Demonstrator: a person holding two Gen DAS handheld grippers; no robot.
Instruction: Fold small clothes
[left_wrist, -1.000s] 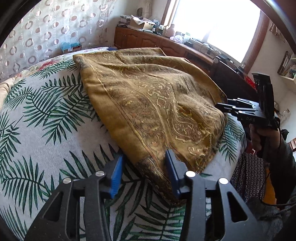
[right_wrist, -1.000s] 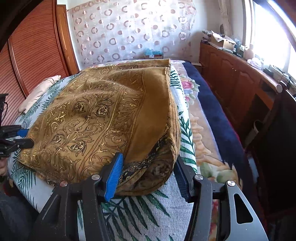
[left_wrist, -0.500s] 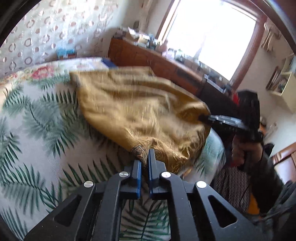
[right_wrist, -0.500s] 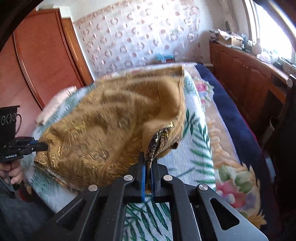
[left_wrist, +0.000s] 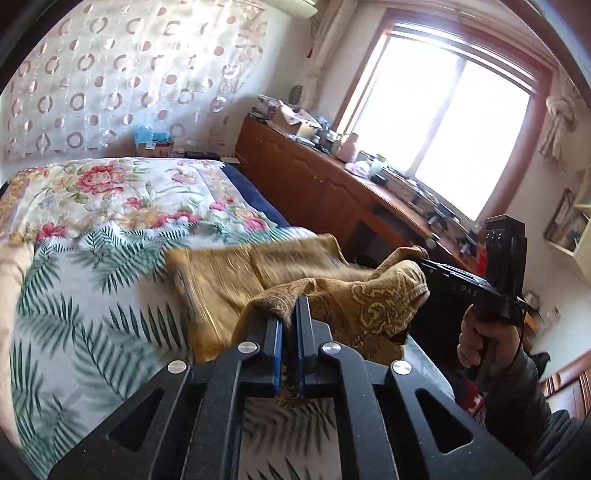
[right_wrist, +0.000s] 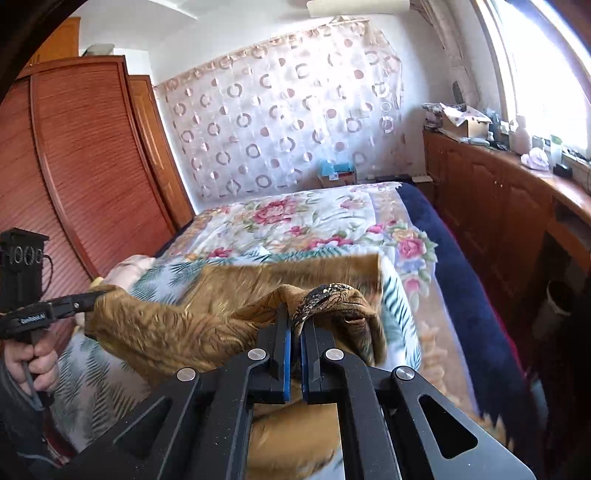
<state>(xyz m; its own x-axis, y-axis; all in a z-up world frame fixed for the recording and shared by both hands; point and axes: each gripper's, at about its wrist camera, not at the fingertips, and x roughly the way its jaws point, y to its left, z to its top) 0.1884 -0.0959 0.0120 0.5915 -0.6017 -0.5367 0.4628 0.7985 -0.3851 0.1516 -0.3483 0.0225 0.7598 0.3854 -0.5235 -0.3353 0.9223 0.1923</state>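
Sunlit bedroom: a bed covered with a palm-leaf sheet and a floral quilt fills both views, with a circle-patterned curtain on the far wall, a wooden wardrobe on one side and a cluttered wooden cabinet under the bright window.

The left gripper has its jaws pressed together on a corner of the golden patterned cloth; a strip of its dark border hangs down between the blue pads. The right gripper is likewise clamped on another corner, with the dark-patterned hem bunched just above its jaws. Each gripper also shows in the other's camera, held by a hand on its grip and biting a corner of the cloth.

The cloth's near edge is raised off the bed between the two pairs of jaws, sagging slightly from one to the other. Ahead of the jaws the rest of the cloth lies on the palm-leaf sheet, its far edge short of the floral quilt. The fabric looks blurred beyond the jaws.
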